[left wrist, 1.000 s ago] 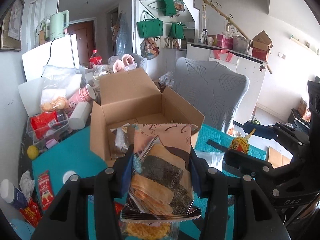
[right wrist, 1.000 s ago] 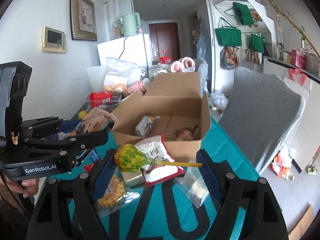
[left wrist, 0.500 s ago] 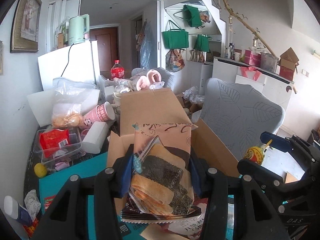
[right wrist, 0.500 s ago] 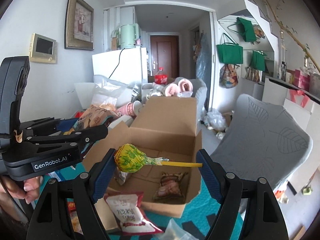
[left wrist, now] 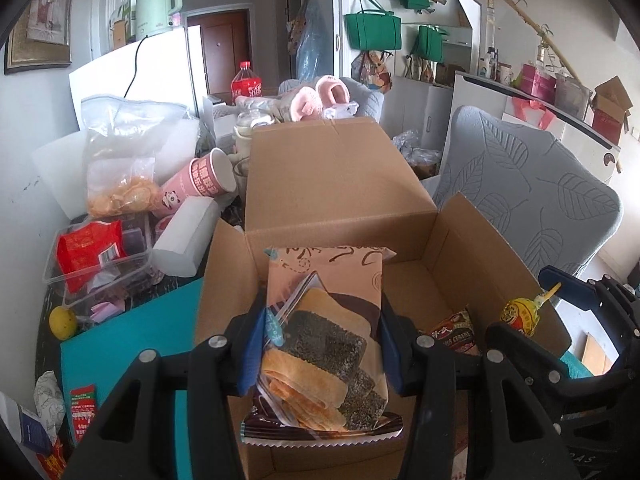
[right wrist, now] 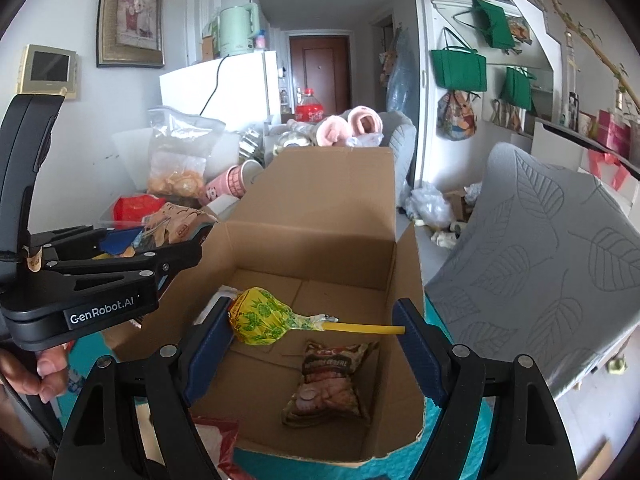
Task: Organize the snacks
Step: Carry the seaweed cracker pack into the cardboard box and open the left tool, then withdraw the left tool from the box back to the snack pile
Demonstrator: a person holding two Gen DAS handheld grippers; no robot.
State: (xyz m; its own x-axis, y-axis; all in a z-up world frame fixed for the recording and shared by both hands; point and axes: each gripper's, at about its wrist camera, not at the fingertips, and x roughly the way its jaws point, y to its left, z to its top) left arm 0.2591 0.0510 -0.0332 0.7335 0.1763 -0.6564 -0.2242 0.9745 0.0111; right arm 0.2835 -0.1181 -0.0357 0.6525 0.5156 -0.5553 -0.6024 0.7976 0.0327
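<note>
Two black two-finger grippers are seen, both held over one open brown cardboard box (left wrist: 340, 184).

The left gripper (left wrist: 322, 344) is clamped on one tan snack packet printed with sesame-coated rolls (left wrist: 324, 340), pressed between its blue pads and standing upright above the box's near-left part.

The right gripper (right wrist: 316, 334) is closed on one lollipop in a yellow pineapple-print wrapper (right wrist: 260, 316); the wrapped head is pressed against the left pad and the yellow stick reaches the right pad, above the box interior.

One red-and-brown crinkled snack bag (right wrist: 328, 384) is lying on the box floor, below and ahead of the right gripper.

Only the right wrist view shows a person's hand (right wrist: 36, 372) on the left gripper's handle. Only the left wrist view shows one yellow lemon-like ball (left wrist: 63, 321), far left of the left gripper.
</note>
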